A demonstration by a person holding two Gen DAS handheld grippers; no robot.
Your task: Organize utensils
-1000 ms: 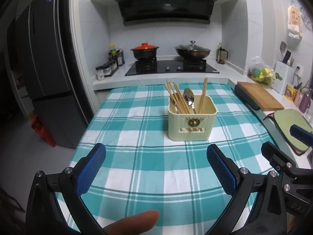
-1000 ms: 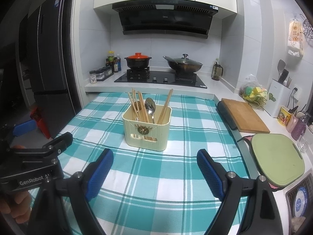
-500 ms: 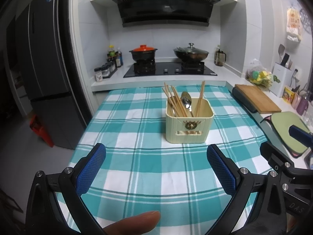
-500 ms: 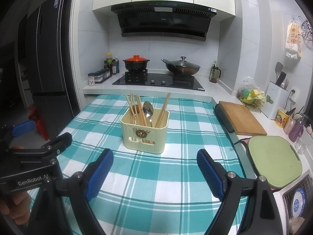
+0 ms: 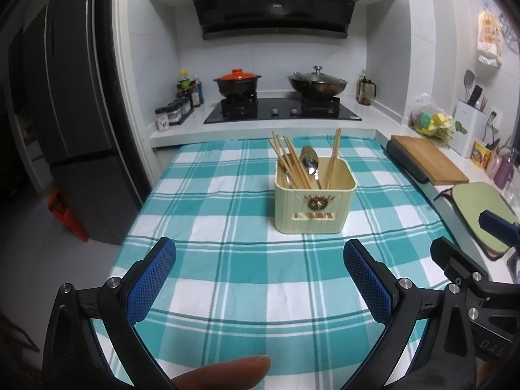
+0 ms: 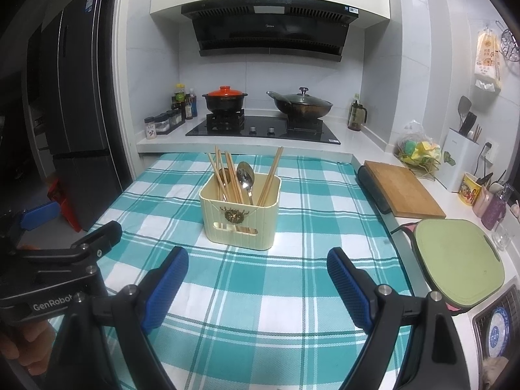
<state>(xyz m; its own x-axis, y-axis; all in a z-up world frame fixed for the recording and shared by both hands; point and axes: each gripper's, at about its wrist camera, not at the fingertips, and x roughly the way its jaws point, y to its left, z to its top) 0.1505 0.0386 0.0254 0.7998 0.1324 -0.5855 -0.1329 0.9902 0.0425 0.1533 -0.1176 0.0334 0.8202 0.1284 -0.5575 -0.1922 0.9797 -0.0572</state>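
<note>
Utensils are what this one is about, and they are all standing in the cream holder (image 5: pixel 314 201), dead ahead of both claws. Biggest first: the counter (image 5: pixel 227 279), under its teal-and-white checked cloth, runs out from beneath the claws with nothing loose lying on it that I can see. On it sits the holder, upright, well forward of the left claw (image 5: pixel 258 279) and a shade to its right; from the right claw (image 6: pixel 256 287) it sits forward and slightly left. Inside, a fan of wooden chopsticks (image 5: pixel 291 162) leans to the far left, a metal spoon (image 5: pixel 308 161) stands in the middle, bowl up, and another pair of chopsticks (image 6: pixel 270 175) tilts right.

Both claws hang above the cloth with fingers spread wide and nothing between them. No contact with anything.

My read: this is either the start or the very end, since everything already stands in the holder. If sorting is left to do, the next move calls for one claw to travel forward and come down over a single chopstick or the spoon handle, narrowing carefully, because the sticks crowd together.
</note>
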